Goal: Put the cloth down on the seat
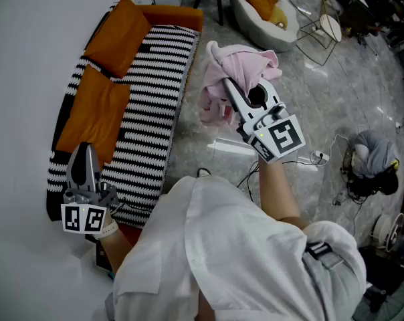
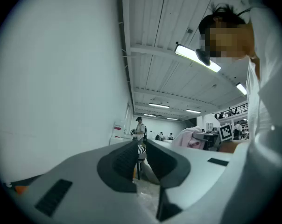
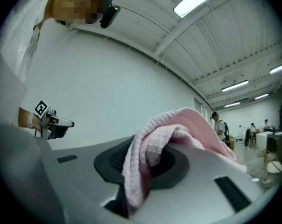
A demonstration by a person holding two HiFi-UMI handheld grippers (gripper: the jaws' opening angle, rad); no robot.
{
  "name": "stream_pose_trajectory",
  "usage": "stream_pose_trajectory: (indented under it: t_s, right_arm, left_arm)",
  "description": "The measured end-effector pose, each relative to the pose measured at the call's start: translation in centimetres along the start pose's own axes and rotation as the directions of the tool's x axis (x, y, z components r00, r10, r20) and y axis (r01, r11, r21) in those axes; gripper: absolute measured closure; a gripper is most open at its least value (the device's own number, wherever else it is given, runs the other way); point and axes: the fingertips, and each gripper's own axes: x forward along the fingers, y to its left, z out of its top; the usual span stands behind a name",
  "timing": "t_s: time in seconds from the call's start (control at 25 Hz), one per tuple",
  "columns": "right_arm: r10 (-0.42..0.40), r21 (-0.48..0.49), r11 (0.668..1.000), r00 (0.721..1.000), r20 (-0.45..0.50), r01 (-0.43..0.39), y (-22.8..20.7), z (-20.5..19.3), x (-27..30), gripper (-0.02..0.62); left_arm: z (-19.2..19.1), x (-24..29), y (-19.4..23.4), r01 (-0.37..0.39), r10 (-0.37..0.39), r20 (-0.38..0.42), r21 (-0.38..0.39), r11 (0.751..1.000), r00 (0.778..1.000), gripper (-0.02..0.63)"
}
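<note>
The seat is a sofa (image 1: 155,85) with a black-and-white zigzag cover and two orange cushions (image 1: 98,105) along its back. My right gripper (image 1: 223,84) is shut on a pink waffle cloth (image 1: 239,72), held bunched up in the air over the floor just right of the sofa's front edge. In the right gripper view the cloth (image 3: 150,143) drapes over and between the jaws of the right gripper (image 3: 145,157). My left gripper (image 1: 86,151) hovers over the sofa's near end, pointing upward, shut and holding nothing; the left gripper (image 2: 140,148) shows only floor beyond its pads.
A round white pouf (image 1: 252,19) with an orange cushion stands at the back. Beside it is a wire-frame stand (image 1: 326,29). Cables and a power strip (image 1: 316,156) lie on the stone floor, with a grey bundle (image 1: 372,156) at the right.
</note>
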Motion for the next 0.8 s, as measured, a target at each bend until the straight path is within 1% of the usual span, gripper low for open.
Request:
stream_pose_trajectory:
  t_s: [0.16,0.32,0.4,0.6,0.8]
  right_arm:
    - [-0.057,-0.009,0.998,0.998,-0.022,0.057,-3.4,-0.5,-2.6,0.515]
    - [-0.101,-0.024,0.995,0.994,-0.040,0.100,-5.1,-0.9,-4.6,0.515]
    - [-0.110,-0.016,0.994,0.993,-0.040,0.109,-5.7,-0.9,-5.1,0.515]
    - [-0.091,0.033,0.995,0.996,-0.026,0.092,-6.9,-1.2,-5.4,0.511]
    - [-0.021,0.056,0.998,1.000,-0.013,0.022,-7.8,-2.0,-4.4,0.511]
  left_arm:
    - [-0.4,1.3,-1.4,0.012,-0.013,-0.011,-0.008,1.000,1.000,0.546]
    - [-0.9,2.9,-2.3,0.041,-0.042,-0.026,-0.009,0.999,0.999,0.546]
    - [-1.0,3.6,-2.8,0.051,-0.052,-0.033,-0.013,0.999,0.998,0.546]
    - [-1.8,6.0,-4.2,0.071,-0.072,-0.039,-0.018,0.997,0.997,0.546]
    - [-2.8,8.6,-4.9,0.055,-0.056,-0.025,-0.021,0.998,0.998,0.546]
